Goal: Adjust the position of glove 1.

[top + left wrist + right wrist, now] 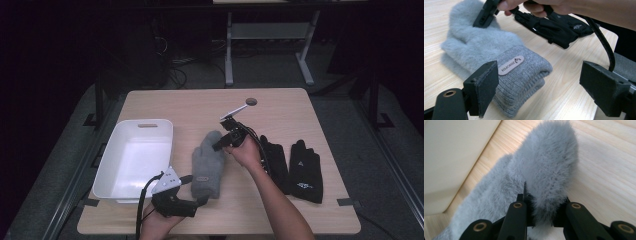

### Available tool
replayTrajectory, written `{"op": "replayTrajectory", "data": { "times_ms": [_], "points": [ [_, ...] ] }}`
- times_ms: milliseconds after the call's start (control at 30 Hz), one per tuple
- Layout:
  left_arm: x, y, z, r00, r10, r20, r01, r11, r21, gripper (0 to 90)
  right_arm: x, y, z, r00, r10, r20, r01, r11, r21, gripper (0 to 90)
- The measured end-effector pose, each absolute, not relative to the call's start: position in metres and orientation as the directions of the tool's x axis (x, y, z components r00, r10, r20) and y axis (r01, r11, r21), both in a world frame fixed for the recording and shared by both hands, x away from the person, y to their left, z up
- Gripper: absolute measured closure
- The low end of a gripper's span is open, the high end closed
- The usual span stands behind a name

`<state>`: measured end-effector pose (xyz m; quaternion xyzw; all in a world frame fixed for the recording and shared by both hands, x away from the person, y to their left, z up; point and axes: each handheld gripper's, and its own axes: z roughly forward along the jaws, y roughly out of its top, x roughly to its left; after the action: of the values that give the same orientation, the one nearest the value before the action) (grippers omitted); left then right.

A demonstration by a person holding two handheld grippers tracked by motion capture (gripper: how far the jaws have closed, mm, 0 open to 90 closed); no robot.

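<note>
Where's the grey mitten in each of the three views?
High view: grey mitten at table centre, between the white bin and the black gloves.
Left gripper view: mitten at left, cuff with label nearest.
Right gripper view: fluffy tip pinched between the fingers.
Shared landmark: the right gripper on the mitten.

mitten (209, 162) — between tub (116, 181) and gloves (292, 167)
</note>
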<state>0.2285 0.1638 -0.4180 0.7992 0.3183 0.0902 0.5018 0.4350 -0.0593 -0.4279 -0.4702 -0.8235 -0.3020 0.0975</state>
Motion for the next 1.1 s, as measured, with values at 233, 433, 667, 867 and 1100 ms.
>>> {"op": "replayTrajectory", "data": {
  "times_ms": [233, 433, 667, 867, 1100],
  "points": [
    [0.232, 0.159, -0.414, 0.778, 0.590, -0.217, 0.442, -0.268, 0.856, 15.9, 0.428, -0.073, -0.426, -0.539, 0.728, 0.422, 0.831, 0.380, 0.406, 77.9],
    [0.238, 0.150, -0.412, 0.769, 0.582, -0.265, 0.488, -0.265, 0.832, 16.0, 0.419, -0.098, -0.425, -0.526, 0.744, 0.412, 0.835, 0.359, 0.418, 77.8],
    [0.254, 0.138, -0.401, 0.754, 0.606, -0.253, 0.507, -0.292, 0.811, 20.9, 0.415, -0.119, -0.428, -0.513, 0.757, 0.404, 0.838, 0.341, 0.426, 77.7],
    [0.274, 0.128, -0.401, 0.702, 0.643, -0.305, 0.592, -0.290, 0.752, 19.7, 0.412, -0.127, -0.431, -0.518, 0.759, 0.394, 0.830, 0.336, 0.445, 76.9],
    [0.292, 0.133, -0.412, 0.603, 0.663, -0.443, 0.732, -0.240, 0.637, 24.8, 0.410, -0.133, -0.437, -0.517, 0.752, 0.409, 0.830, 0.323, 0.455, 76.5]
  ]
}}
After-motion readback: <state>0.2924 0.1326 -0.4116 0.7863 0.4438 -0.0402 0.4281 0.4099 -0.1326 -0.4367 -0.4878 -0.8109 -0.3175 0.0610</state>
